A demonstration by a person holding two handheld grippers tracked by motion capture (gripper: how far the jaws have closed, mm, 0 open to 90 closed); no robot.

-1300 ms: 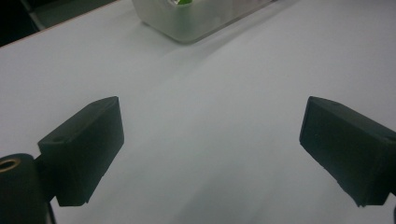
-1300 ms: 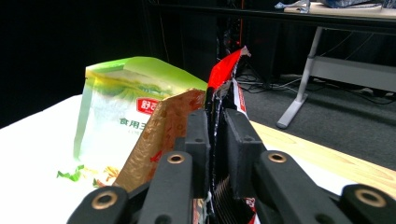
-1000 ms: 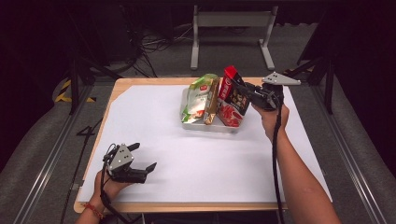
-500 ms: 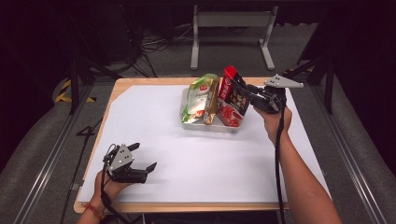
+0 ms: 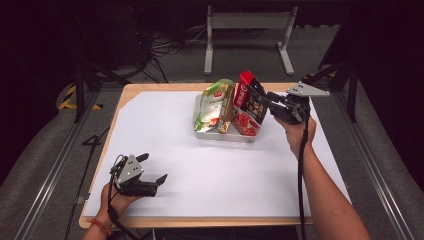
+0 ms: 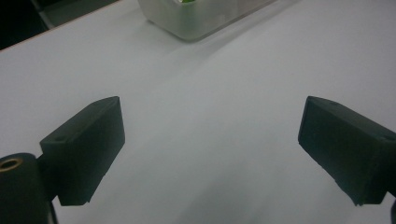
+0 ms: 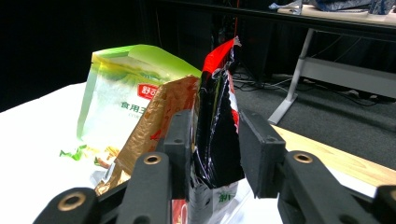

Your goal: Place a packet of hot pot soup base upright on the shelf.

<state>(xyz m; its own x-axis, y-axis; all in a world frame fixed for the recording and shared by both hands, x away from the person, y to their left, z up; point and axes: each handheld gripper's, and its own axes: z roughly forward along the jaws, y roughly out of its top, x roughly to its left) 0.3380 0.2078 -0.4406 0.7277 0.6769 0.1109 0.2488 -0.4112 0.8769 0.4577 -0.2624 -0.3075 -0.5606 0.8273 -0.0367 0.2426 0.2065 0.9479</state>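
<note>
A clear plastic tray (image 5: pixel 220 134) at the back of the white sheet holds three upright snack bags: green (image 5: pixel 212 102), orange-brown (image 5: pixel 227 112) and red-and-black (image 5: pixel 248 107). My right gripper (image 5: pixel 262 97) reaches in level from the right at the red-and-black bag (image 7: pixel 217 116). Its jaws have just been opening and now stand on either side of that bag's edge without pressing it. The green bag (image 7: pixel 116 102) and orange-brown bag (image 7: pixel 163 112) stand just beyond. My left gripper (image 5: pixel 152 168) rests on the sheet at the near left, open, with nothing between its jaws (image 6: pixel 212 135).
A corner of the tray (image 6: pixel 196 21) lies far ahead of the left gripper. The white sheet (image 5: pixel 225 175) covers the wooden tabletop (image 5: pixel 165 86). A metal stand (image 5: pixel 247 30) and cables are on the dark floor behind the table.
The right gripper has eased slightly back to the right at the red-and-black bag. The left gripper has stayed where it was.
</note>
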